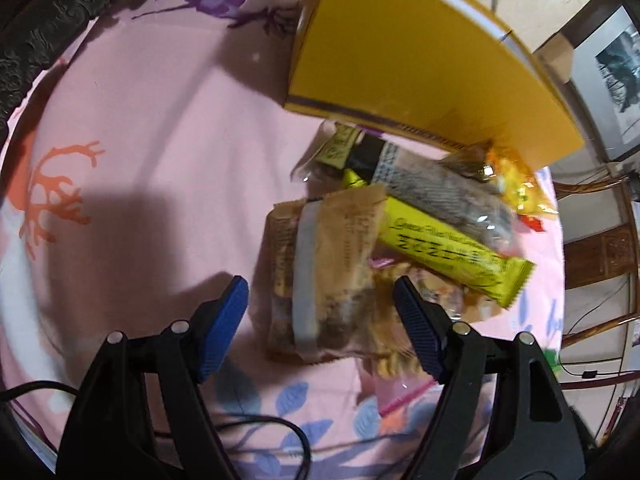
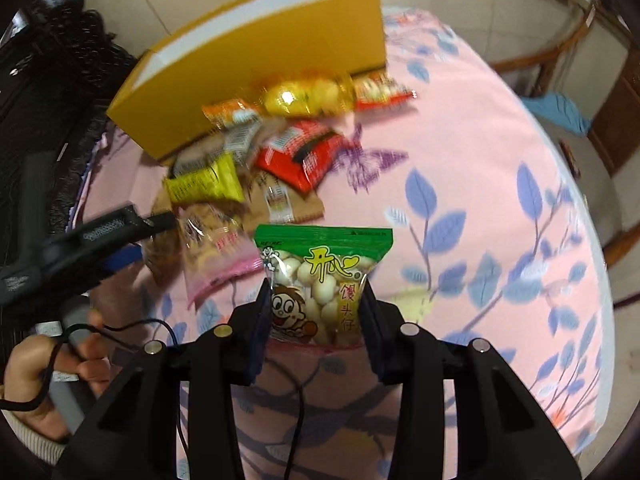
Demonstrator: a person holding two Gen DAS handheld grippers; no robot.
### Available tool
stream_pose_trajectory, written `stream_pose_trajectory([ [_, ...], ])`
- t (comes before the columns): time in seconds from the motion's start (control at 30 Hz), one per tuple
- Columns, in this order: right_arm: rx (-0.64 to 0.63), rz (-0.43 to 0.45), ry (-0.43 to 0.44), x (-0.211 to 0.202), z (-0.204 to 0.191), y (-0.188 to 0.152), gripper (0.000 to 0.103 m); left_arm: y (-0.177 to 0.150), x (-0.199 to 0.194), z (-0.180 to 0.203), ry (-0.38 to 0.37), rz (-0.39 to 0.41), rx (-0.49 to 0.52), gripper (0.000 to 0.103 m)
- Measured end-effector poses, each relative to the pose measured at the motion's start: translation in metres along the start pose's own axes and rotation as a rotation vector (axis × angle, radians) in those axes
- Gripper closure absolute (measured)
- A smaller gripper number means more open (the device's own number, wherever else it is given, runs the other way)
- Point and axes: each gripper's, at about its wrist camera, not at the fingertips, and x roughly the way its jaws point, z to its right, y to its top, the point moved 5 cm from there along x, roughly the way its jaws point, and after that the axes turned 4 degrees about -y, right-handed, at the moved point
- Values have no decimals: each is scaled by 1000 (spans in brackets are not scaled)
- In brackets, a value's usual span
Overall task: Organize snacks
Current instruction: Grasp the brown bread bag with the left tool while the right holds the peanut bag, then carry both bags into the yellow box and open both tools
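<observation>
Step in hand: we judged we were midway through sorting, with one snack lifted and a pile beside the box [image 2: 256,52] not yet cleared.
Right gripper [image 2: 316,312]: its jaws pinched the green bag [image 2: 324,276] by both side edges, the bag upright and clear of the cloth [image 2: 500,152].
Left gripper [image 1: 320,316]: its jaws stood spread, with nothing pinched; the brown pack [image 1: 320,272] lay between the blue pads [image 1: 224,320], which did not press on it.
Pile: the brown pack, a yellow bar [image 1: 452,252], a grey pack [image 1: 444,192], a red pack [image 2: 300,152] and a gold-wrapped sweet [image 2: 304,94] lay heaped on the cloth just in front of the box, some overlapping.
Box: yellow card, open at the top, standing at the far side of the pile.
Next move, right: we thought the green bag needed carrying over the pile and the box wall, then letting go inside.
Next move, left: we thought the jaws had to sink around the brown pack and press together without catching the pink pack [image 2: 216,256] under it.
Writing, green bag: large yellow Chinese characters and a cartoon face; we read 馒头仔 down the side, less surely.
Writing, yellow bar: dark lettering, too blurred to read.
Writing, other packs: smeared by motion; we could not tell any brand.
</observation>
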Motion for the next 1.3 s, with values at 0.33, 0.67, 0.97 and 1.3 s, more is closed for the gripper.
stream_pose_trajectory([
  [0.33, -15, 8, 63, 0, 1, 13, 61, 3, 5, -6, -51, -9, -45, 56],
  [0.67, -84, 43, 110, -11, 2, 23, 61, -14, -24, -8, -78, 55, -65, 65],
  [0.97, -176, 147, 159, -33, -5, 52, 61, -6, -103, 15, -60, 214, 12, 65],
  [1.3, -245, 366, 241, -89, -16, 142, 61, 62, -187, 83, -89, 428, 152, 65],
])
